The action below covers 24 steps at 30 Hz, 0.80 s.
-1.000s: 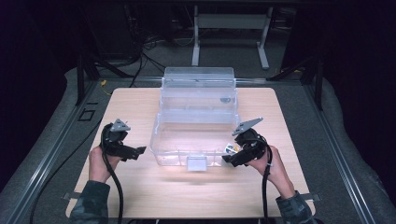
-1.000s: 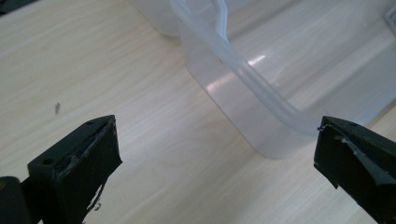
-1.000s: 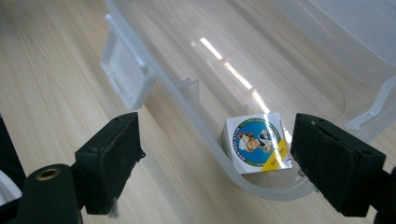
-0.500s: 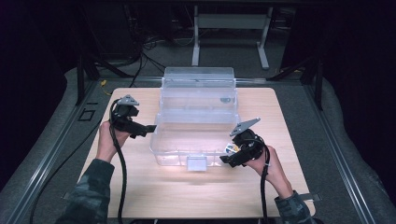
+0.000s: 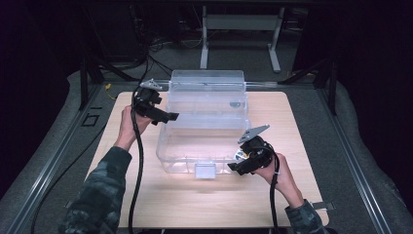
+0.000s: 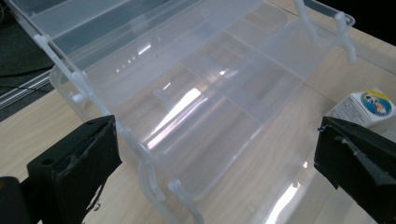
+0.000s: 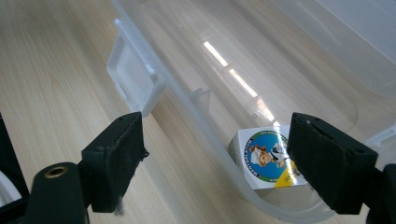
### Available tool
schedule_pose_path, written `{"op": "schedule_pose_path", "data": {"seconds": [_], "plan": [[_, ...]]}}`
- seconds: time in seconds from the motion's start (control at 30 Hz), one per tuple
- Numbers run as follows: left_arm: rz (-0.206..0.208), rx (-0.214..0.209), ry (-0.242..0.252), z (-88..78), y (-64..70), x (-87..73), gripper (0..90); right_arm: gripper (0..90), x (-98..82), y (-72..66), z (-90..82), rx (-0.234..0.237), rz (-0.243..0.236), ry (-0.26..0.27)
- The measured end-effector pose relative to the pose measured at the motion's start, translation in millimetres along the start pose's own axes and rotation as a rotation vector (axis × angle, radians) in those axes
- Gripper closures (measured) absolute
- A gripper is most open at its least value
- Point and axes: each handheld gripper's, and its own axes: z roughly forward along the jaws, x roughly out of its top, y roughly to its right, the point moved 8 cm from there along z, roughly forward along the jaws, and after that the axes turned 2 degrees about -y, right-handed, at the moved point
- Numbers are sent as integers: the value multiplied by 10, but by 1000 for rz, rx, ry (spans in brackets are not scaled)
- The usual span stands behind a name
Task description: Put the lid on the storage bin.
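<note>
Your right gripper [image 5: 243,163], fingers spread and just been closing, frames the small carton [image 7: 268,158] inside the clear box [image 5: 204,122]; your left gripper [image 5: 158,112], fingers spread, hovers ready to steady it.

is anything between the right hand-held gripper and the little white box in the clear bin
Yes. The clear bin's curved front wall runs between the right hand-held gripper's open jaws, and the little white box sits just behind it, inside the bin. The gripper would likely have to come in over the rim.
</note>
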Motion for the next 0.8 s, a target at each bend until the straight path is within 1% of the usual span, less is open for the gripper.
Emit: {"op": "schedule_pose_path", "data": {"seconds": [0.03,0.07,0.1,0.13,0.17,0.2,0.23,0.27,0.33,0.37,0.4,0.43,0.47,0.5,0.57,0.6,0.63,0.67,0.7,0.73,0.8], "plan": [[-4,-1,3,63,-43,77,1,216,2,-19,22,9,-11,1],[-4,-1,3,63,-43,77,1,216,2,-19,22,9,-11,1],[-11,-8,7,120,-74,155,1,225,2,-29,40,6,-15,2],[-11,-8,7,120,-74,155,1,225,2,-29,40,6,-15,2],[-9,-3,4,171,-107,231,1,236,0,-35,61,5,-25,-2],[-16,-4,2,196,-121,266,1,249,2,-42,72,12,-21,4],[-16,-4,2,196,-121,266,1,261,0,-44,81,10,-22,1],[-18,12,-1,250,-152,329,2,269,-2,-48,94,11,-25,-2],[-13,13,-13,309,-172,375,15,289,-5,-64,120,12,-32,-8],[-15,7,-17,338,-178,393,31,291,-5,-75,131,14,-34,-9],[-14,6,-21,365,-190,408,53,296,-2,-84,138,17,-36,-5],[-2,10,-29,396,-201,414,101,302,-5,-85,138,11,-39,-11],[2,2,-43,436,-208,412,114,309,-2,-87,138,11,-41,-6],[-5,-15,-64,475,-221,407,130,320,1,-90,138,19,-44,1],[-26,-19,-63,532,-261,419,142,330,1,-84,142,18,-48,6],[-26,-19,-63,532,-261,419,146,331,0,-80,144,19,-46,7],[-38,-29,-64,585,-290,429,149,332,1,-75,149,20,-44,11],[-38,-29,-64,585,-290,429,155,335,2,-70,156,23,-40,15],[-37,-22,-73,646,-311,433,171,338,-1,-69,164,29,-36,15],[-32,-13,-87,683,-318,426,194,347,-5,-66,172,34,-45,11],[-28,-10,-109,756,-321,408,256,399,-9,-52,180,22,-48,8]]}}
